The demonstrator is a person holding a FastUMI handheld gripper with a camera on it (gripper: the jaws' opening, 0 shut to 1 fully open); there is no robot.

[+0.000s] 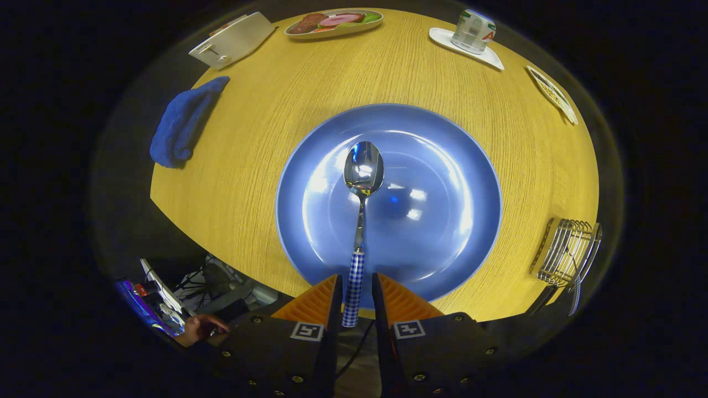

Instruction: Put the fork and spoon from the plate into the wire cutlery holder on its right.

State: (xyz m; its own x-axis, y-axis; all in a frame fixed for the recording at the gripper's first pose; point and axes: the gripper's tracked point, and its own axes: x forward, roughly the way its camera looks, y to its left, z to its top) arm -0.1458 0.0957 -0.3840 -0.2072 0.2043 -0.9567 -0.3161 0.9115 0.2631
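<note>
The jaws of the handheld two-finger gripper [355, 290] are standing close together, clamping the blue-and-white checked handle of a polished steel spoon [362, 190] between their ribbed inner faces. The handle is sitting in the gap between the fingers and poking back a little past the grip line. The spoon is pointing straight ahead, its thin shiny neck and oval bowl reaching out over the middle of the plate; whether the bowl is touching the plate or hanging above it cannot be told.

Just ahead of the fingers a round, glossy blue ceramic plate [442, 232] is lying on the round counter [249, 166] of yellow wood-grain laminate. The plate is showing bright reflections.

To the right of the plate, near the counter's edge, the curved wire cutlery holder [564, 251] of bare metal rods is standing; a checked handle is showing at its lower side, likely the fork [575, 296], blurred.

To the left, a crumpled blue terry cloth [182, 124] is draping over the counter's rim.

Beyond the plate, a white boxy toaster [232, 40], an oval dish [334, 23] holding sliced meat and something green, a clear glass jar [473, 30] on a white coaster [492, 55], and a small patterned dish [553, 94] are sitting along the far edge.

Below the counter on the left, a person's hand [199, 327] is resting.
</note>
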